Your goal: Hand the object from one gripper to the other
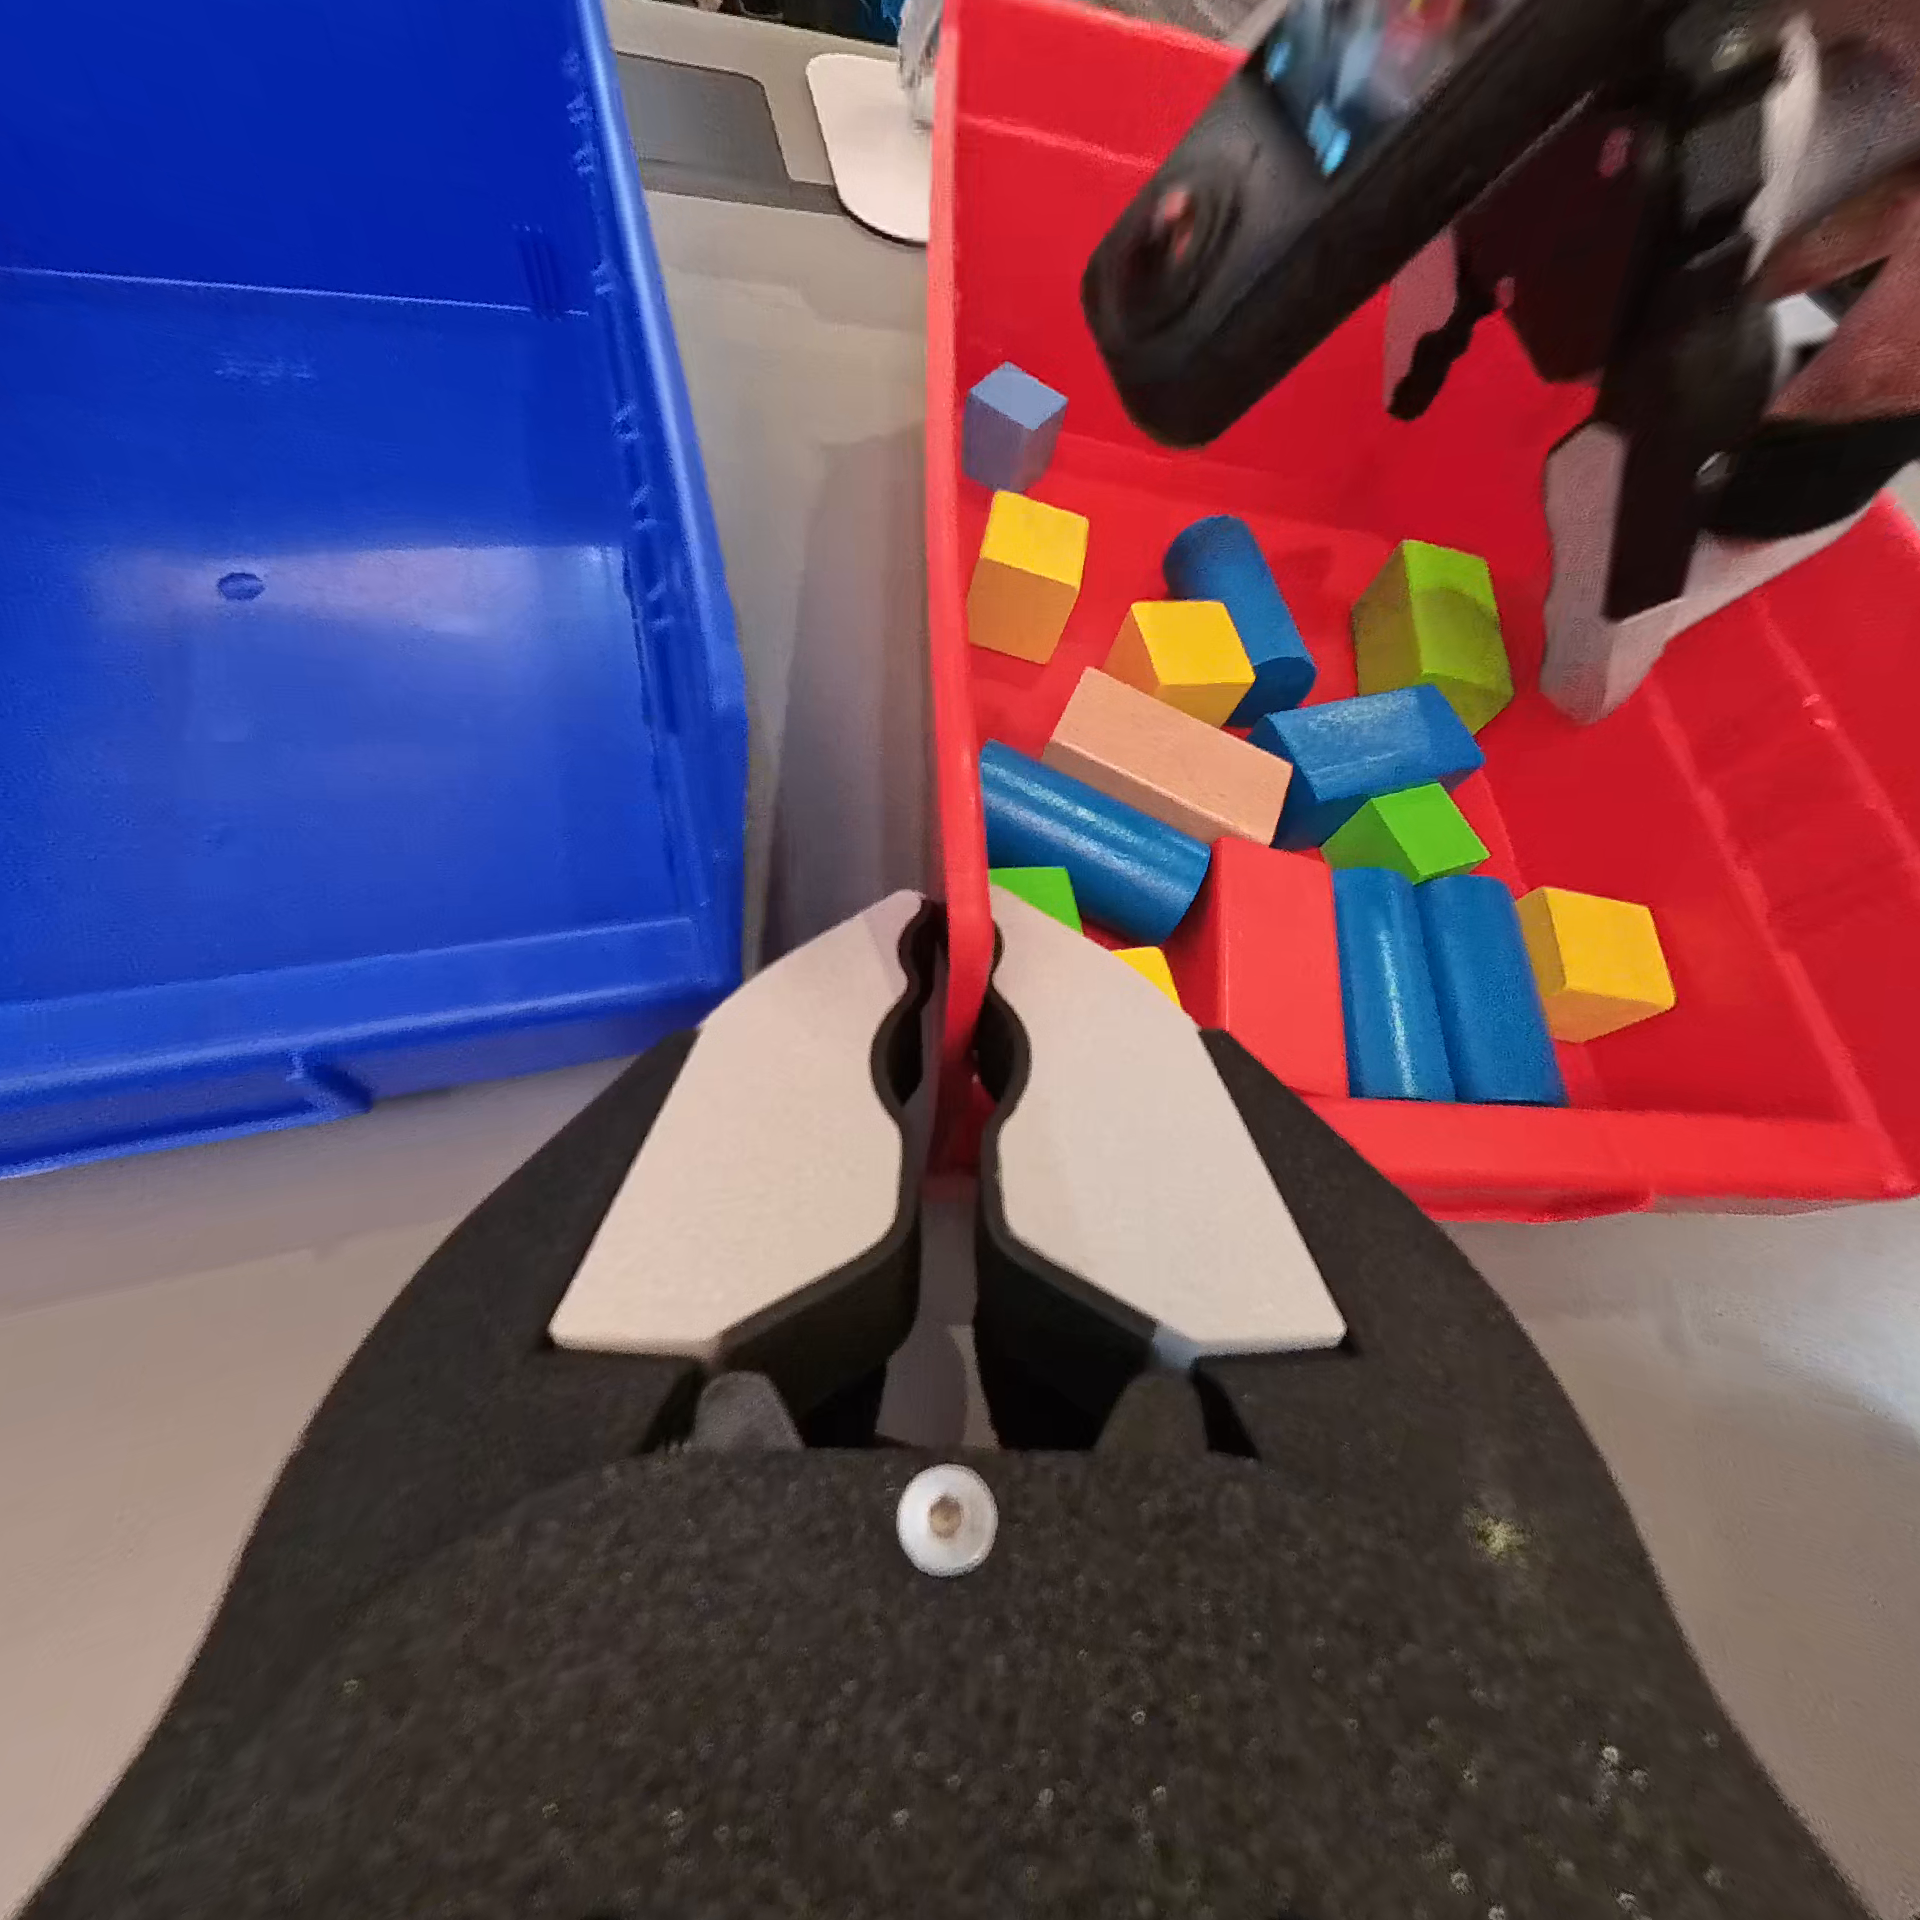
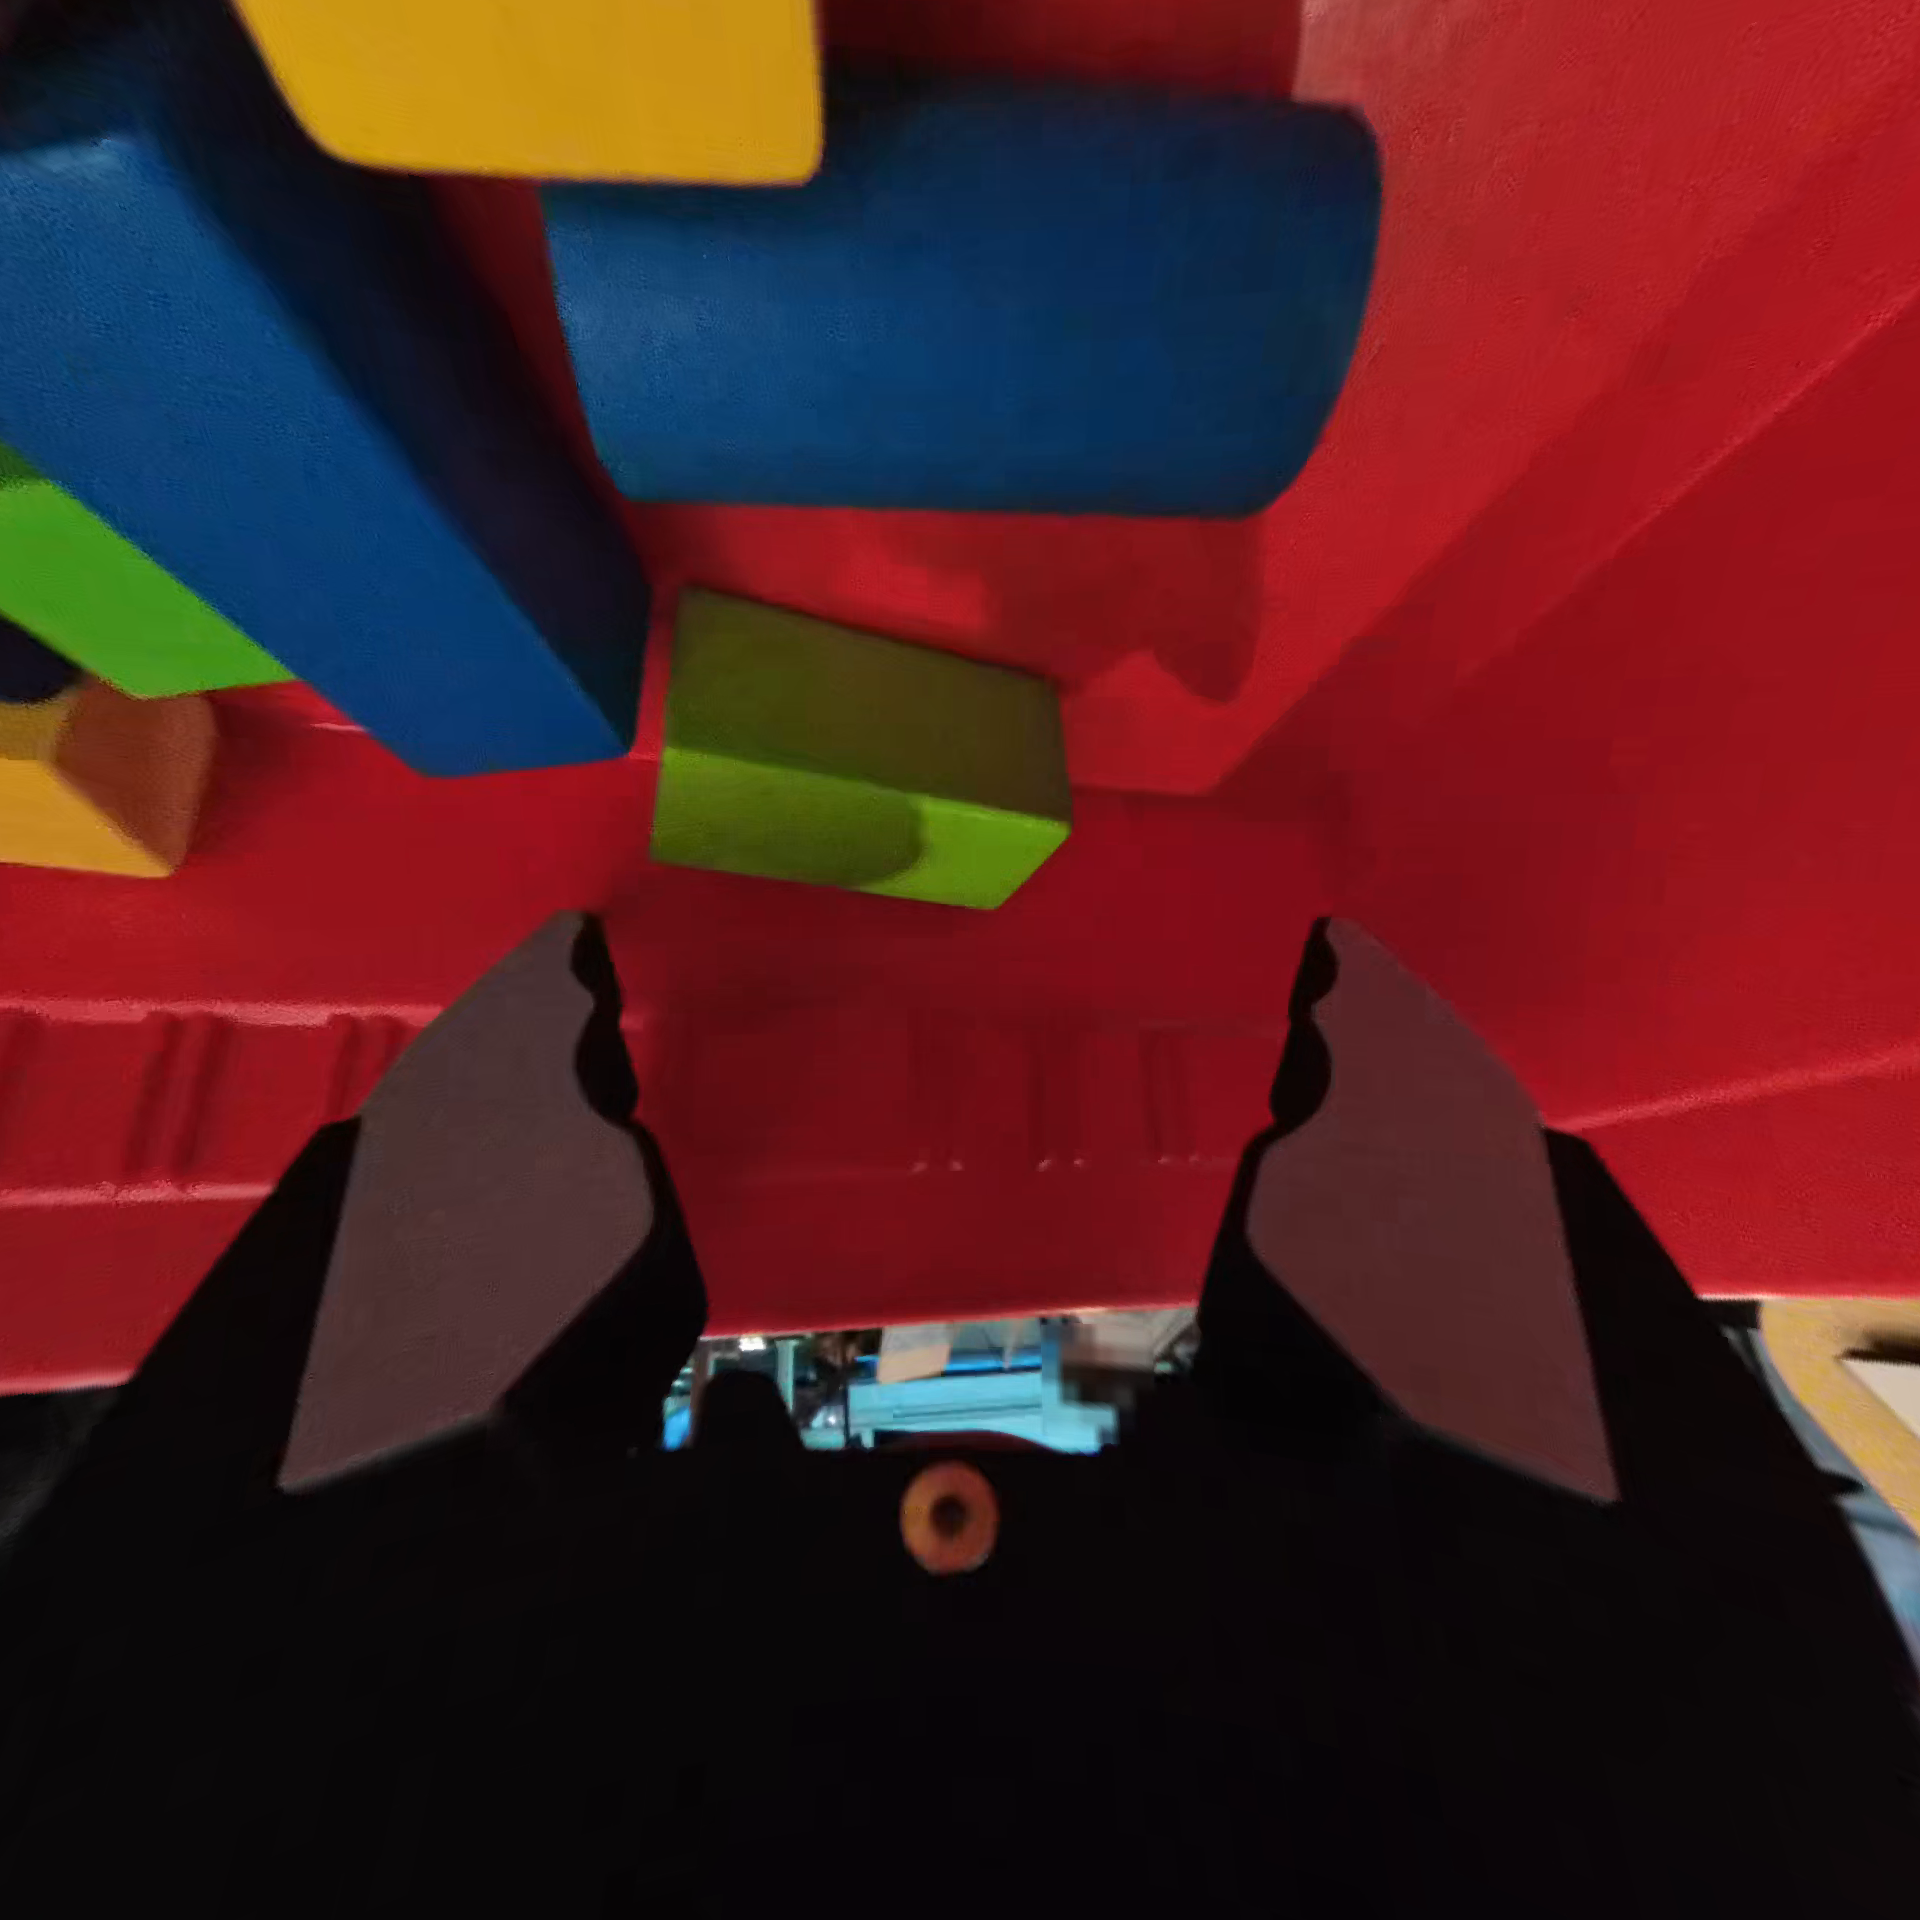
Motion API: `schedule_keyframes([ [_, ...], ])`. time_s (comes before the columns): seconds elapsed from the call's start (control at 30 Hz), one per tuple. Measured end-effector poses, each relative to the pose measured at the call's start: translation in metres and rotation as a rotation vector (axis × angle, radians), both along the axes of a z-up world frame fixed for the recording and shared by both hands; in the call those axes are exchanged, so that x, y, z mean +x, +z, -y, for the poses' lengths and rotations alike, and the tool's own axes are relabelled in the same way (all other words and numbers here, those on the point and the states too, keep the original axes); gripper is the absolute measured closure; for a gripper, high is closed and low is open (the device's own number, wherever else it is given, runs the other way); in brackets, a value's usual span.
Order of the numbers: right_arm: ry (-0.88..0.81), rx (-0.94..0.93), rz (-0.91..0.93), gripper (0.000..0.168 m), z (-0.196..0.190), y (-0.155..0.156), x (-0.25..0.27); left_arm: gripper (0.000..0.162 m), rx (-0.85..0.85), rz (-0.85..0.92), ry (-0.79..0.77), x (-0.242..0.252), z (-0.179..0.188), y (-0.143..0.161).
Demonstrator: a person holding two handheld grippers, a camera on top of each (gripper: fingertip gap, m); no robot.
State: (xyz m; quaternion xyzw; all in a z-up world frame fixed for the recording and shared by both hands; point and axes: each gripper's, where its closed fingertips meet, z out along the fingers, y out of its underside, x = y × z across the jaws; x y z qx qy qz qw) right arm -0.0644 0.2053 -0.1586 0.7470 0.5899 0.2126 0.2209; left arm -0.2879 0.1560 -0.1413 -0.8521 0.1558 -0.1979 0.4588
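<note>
The right gripper [image 2: 951,1023], jaws spread and empty, hangs in the red bin [image 2: 1558,727] with the green block [image 2: 852,769] just ahead, long axis crosswise. The left gripper [image 1: 951,997], jaws nearly pressed together, pinches the bin's wall, farther off.

No writing, label, brand mark, number or sign can be read in either view. The blue bin [image 1: 343,582] shows only faint raised moulding on its inner wall, too blurred to make out as characters. The small lit screen [image 1: 1340,83] on the far gripper's camera is a smear of blue light, with nothing legible on it.
</note>
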Motion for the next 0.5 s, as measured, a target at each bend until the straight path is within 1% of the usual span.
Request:
schedule_keyframes([
  [0.03, 0.041, 0.003, 0.022, 0.045, -0.002, -0.006, -0.001, 0.158, 0.000, 0.003, -0.002, 0.001, 0.000, 0.000],
  [0.1, 0.107, 0.005, 0.009, 0.045, -0.007, -0.027, -0.011, 0.158, -0.002, 0.011, -0.004, 0.001, 0.001, 0.000],
  [0.13, 0.146, -0.010, 0.007, 0.049, -0.010, -0.035, -0.014, 0.157, 0.001, 0.010, -0.005, 0.001, 0.001, 0.000],
  [0.17, 0.148, -0.020, -0.019, 0.042, -0.013, -0.038, -0.020, 0.158, 0.004, 0.003, -0.003, 0.000, 0.001, 0.000],
  [0.2, 0.129, 0.023, -0.114, 0.040, -0.022, -0.037, -0.031, 0.158, 0.002, -0.001, 0.004, -0.001, 0.001, 0.000],
  [0.23, 0.135, 0.074, -0.247, 0.063, -0.032, -0.031, -0.045, 0.158, 0.004, -0.002, 0.014, -0.004, 0.000, 0.000],
  [0.27, 0.147, 0.192, -0.401, 0.093, -0.051, -0.020, -0.061, 0.158, 0.003, 0.000, 0.017, -0.006, 0.000, 0.000],
  [0.3, 0.099, 0.325, -0.616, 0.108, -0.068, -0.002, -0.086, 0.158, 0.004, 0.003, 0.014, -0.006, -0.001, 0.000],
  [0.33, 0.012, 0.333, -0.850, 0.121, -0.068, 0.021, -0.107, 0.158, 0.006, 0.001, 0.014, -0.006, -0.001, 0.000],
  [0.37, -0.063, 0.330, -1.025, 0.118, -0.068, 0.044, -0.119, 0.158, 0.007, -0.004, 0.015, -0.006, -0.001, 0.000],
  [0.4, -0.110, 0.346, -1.108, 0.107, -0.070, 0.061, -0.121, 0.158, 0.008, -0.005, 0.016, -0.006, -0.001, 0.000],
  [0.43, -0.114, 0.342, -1.130, 0.103, -0.066, 0.071, -0.120, 0.158, 0.007, -0.002, 0.016, -0.006, -0.001, 0.000],
  [0.47, -0.090, 0.302, -1.150, 0.100, -0.054, 0.076, -0.122, 0.158, 0.006, 0.001, 0.016, -0.006, -0.001, 0.000],
  [0.5, -0.065, 0.235, -1.166, 0.091, -0.037, 0.076, -0.127, 0.158, 0.006, 0.001, 0.016, -0.006, -0.001, 0.000],
])
